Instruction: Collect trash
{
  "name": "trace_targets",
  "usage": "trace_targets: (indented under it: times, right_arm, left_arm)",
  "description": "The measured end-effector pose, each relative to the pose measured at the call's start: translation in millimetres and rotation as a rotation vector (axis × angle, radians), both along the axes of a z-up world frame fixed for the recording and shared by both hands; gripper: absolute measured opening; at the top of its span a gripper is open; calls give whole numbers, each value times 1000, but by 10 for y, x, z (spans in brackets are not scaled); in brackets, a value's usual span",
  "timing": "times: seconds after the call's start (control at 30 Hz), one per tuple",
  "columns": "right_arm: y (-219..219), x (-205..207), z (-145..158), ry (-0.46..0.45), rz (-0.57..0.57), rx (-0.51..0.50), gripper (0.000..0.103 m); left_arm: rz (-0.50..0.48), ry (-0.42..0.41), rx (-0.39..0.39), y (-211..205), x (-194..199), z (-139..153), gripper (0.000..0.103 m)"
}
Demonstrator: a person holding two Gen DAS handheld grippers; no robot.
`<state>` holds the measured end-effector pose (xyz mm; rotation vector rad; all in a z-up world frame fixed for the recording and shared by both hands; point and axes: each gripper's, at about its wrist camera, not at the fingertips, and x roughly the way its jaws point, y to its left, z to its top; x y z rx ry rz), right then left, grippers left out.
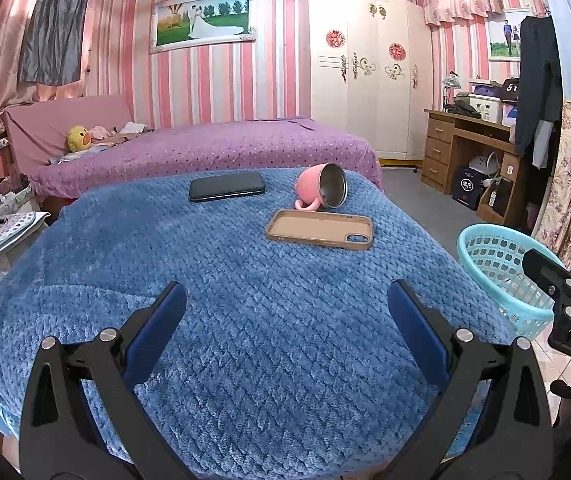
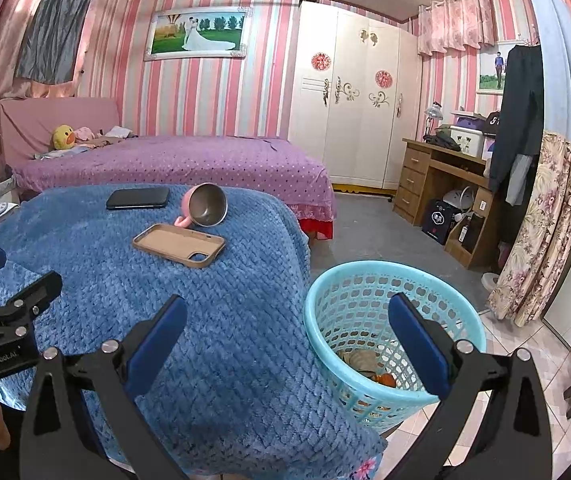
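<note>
Both claws gape wide and empty: left claw [image 1: 287, 312] over the blue-blanketed worktop [image 1: 245, 320], right claw [image 2: 287, 320] above the turquoise basket [image 2: 461, 312] at its 3 o'clock edge, scraps [image 2: 365, 364] inside. No loose trash shows on the worktop; collecting seems finished.

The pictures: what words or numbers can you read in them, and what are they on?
"DAS": right tool's black body, cut off at the picture's edge.
"GenRobot.AI": left tool's black body, faint.
"5T": black item on the desk, partly hidden.
Dark box under the desk: label too blurred.
</note>
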<state>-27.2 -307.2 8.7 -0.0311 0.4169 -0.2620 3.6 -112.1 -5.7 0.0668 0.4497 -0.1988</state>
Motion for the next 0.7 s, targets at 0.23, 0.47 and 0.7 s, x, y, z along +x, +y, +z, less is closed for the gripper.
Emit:
trace_targets:
  times: [0.23,0.47,0.7]
  right_arm:
    - [-10,10,9,-2,-3,-1,98]
    - [-7,23,13,-1,-4,-4,98]
    - [4,30,5,0,-3,-7,98]
  left_arm:
    - [-2,4,-1,3,4,-5,98]
    - [-1,8,-4,3,14,-11,98]
    - [1,6,-7,8,23,-3,98]
